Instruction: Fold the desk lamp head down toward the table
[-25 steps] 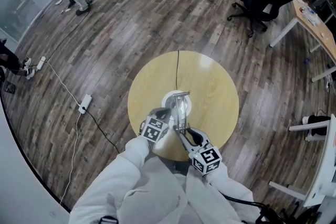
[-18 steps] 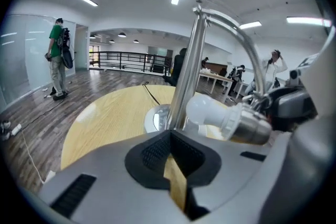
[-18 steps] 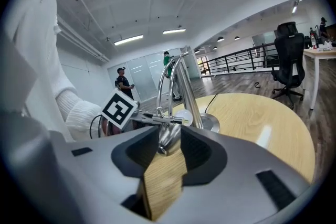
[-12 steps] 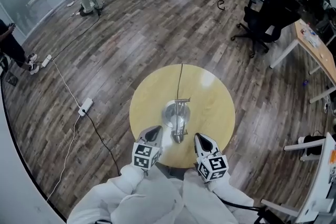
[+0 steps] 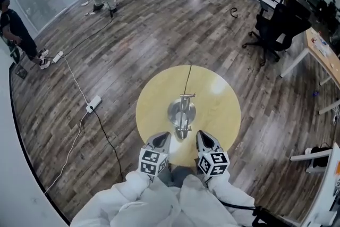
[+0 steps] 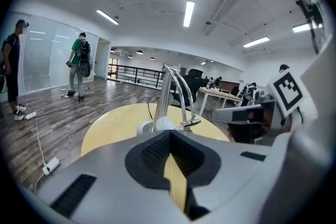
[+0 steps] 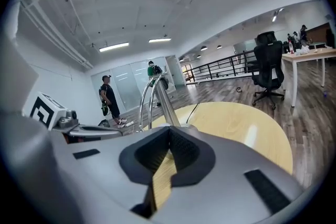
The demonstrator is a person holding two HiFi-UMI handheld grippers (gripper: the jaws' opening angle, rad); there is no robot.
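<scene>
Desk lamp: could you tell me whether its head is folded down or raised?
Folded down: the arm of the desk lamp arches over and its head sits low above the table.

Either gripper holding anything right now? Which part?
Nothing held. Left gripper and right gripper are both shut and empty; the right jaws have just closed on nothing. Neither touches the lamp.

Your head camera: high above, looking steeply down on round worktop (image 5: 215, 98). Camera on left tool (image 5: 160, 137): low at worktop's near edge, facing across it, close to lamp (image 5: 182, 113). Camera on right tool (image 5: 204, 136): same, alongside. All three share lamp, worktop.
</scene>
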